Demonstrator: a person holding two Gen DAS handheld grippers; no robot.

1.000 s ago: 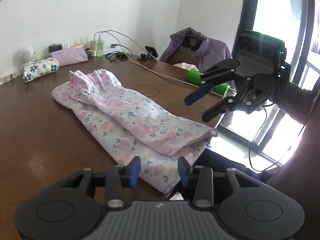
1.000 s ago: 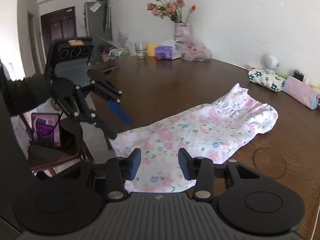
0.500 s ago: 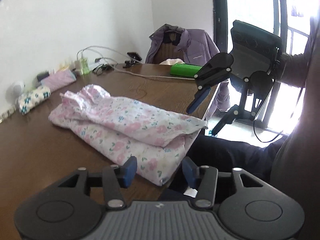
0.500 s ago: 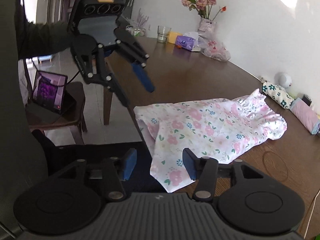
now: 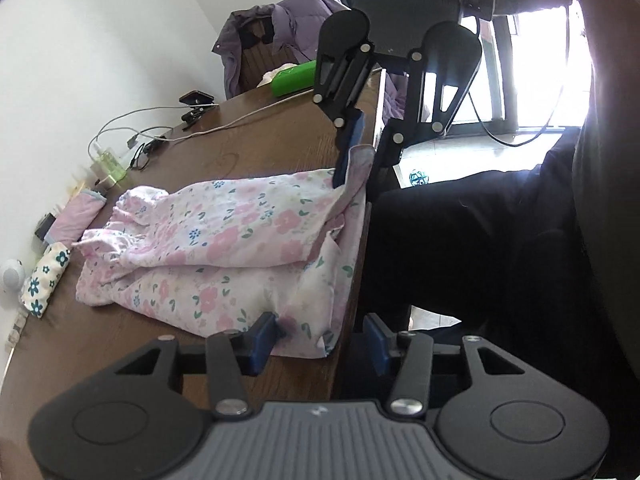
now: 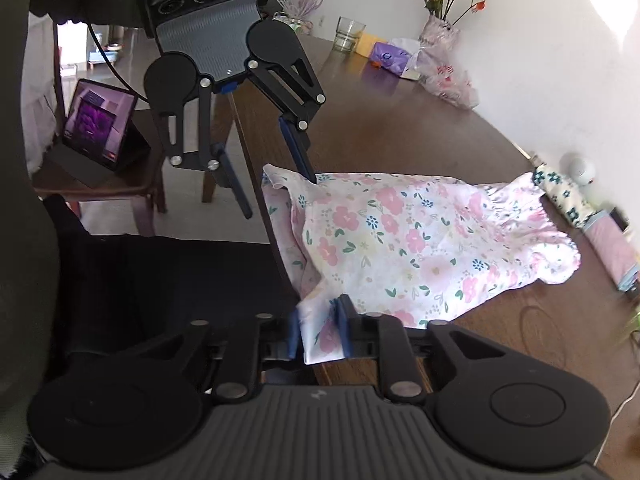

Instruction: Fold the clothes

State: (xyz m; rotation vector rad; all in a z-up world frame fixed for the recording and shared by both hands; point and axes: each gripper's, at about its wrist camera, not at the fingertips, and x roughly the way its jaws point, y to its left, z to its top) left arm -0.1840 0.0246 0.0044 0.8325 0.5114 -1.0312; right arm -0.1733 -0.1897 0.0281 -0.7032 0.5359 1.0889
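A pink floral garment (image 5: 224, 240) lies folded lengthwise on the brown table (image 5: 248, 140), its near end at the table's front edge; it also shows in the right wrist view (image 6: 400, 232). My right gripper (image 6: 319, 332) is shut on one near corner of the garment; it also shows in the left wrist view (image 5: 362, 148). My left gripper (image 5: 316, 340) is open, straddling the other near corner at the table edge; it also shows in the right wrist view (image 6: 276, 184).
Pouches (image 5: 76, 220), a green bottle (image 5: 108, 162), cables (image 5: 160, 136) and a phone (image 5: 196, 98) line the wall side. A green box (image 5: 294, 76) and a chair with a purple jacket (image 5: 276, 28) stand at the far end. A vase (image 6: 440, 36), glass (image 6: 350, 32) and tablet (image 6: 100, 124) show in the right wrist view.
Both grippers have dropped down to the garment's near end at the table edge. The right gripper has shut on a corner; the left stays open around the other corner.
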